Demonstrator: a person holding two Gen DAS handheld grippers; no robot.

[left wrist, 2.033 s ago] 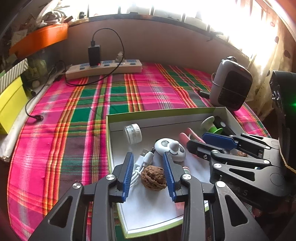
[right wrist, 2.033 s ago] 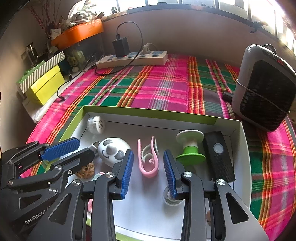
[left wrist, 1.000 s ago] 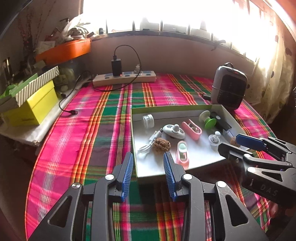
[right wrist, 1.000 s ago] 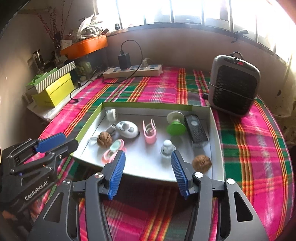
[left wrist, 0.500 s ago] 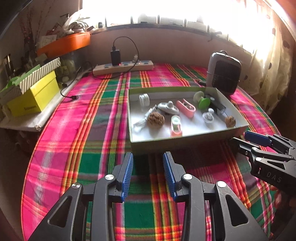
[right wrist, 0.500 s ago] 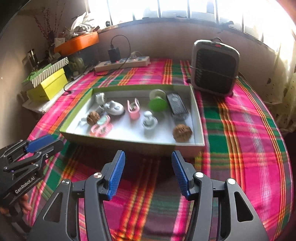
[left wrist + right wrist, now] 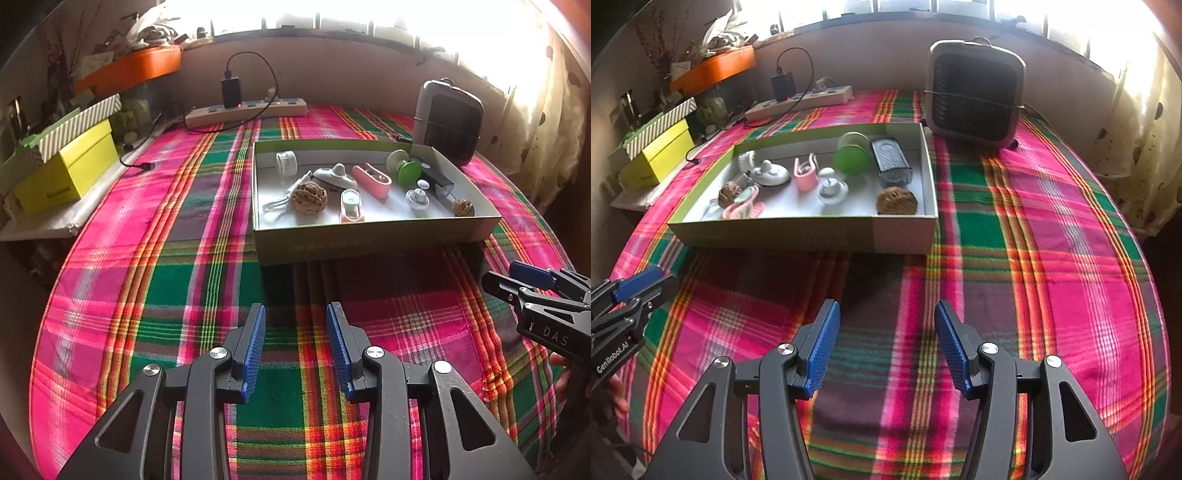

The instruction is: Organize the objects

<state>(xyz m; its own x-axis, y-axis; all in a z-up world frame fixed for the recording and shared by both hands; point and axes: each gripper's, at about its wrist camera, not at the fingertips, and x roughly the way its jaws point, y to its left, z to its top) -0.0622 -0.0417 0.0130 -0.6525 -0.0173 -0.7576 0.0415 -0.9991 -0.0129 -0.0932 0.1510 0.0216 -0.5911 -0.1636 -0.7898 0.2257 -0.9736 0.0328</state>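
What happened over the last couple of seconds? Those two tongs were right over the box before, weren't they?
Both tongs pulled back out of the box: the left tongs, which straddled the walnut, and the right tongs, which were around the pink clip, now hover over the plaid cloth in front of it. Both are open and empty; neither took anything. The items in the box lie as before.

Both views were flooded with overexposed daylight from the window [image 7: 369,22] at the back, shadow was cast toward the camera before the tray [image 7: 369,236], and the edges were bent and darkened by fisheye distortion.
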